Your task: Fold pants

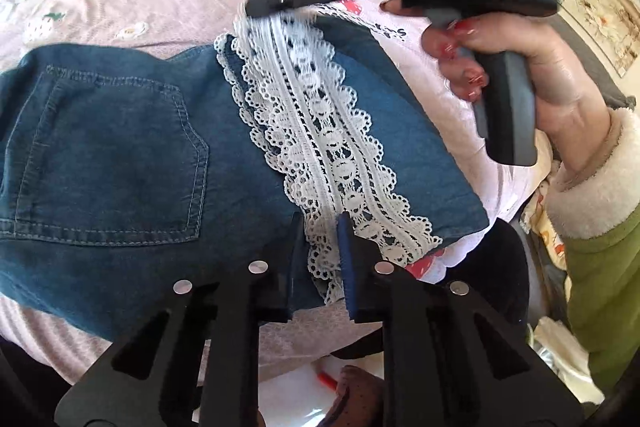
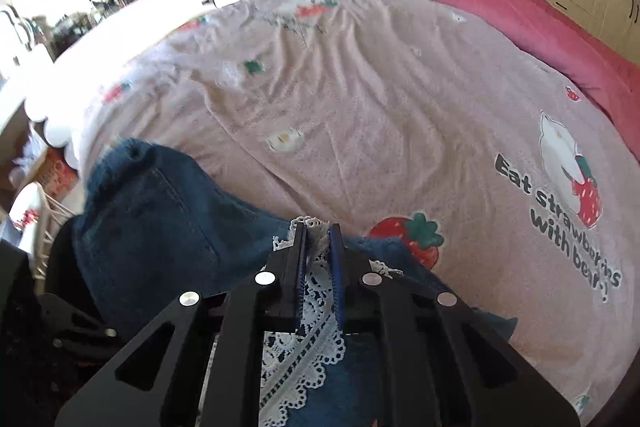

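Blue denim pants (image 1: 120,163) with a back pocket and a white lace hem (image 1: 320,131) lie on a pink bedspread (image 1: 120,7). The leg end is folded over toward the seat. My left gripper (image 1: 320,227) is shut on the near end of the lace hem. My right gripper (image 2: 318,231) is shut on the far end of the same lace hem (image 2: 316,291), with denim (image 2: 160,227) bunched to its left. In the left wrist view the right gripper (image 1: 272,3) shows at the top, held by a hand.
The pink bedspread (image 2: 360,115) with strawberry prints and the text "Eat strawberries with bear" stretches ahead. A darker pink quilt (image 2: 520,7) lies along the far right side. The bed edge (image 1: 280,347) is near me; clutter lies on the floor below.
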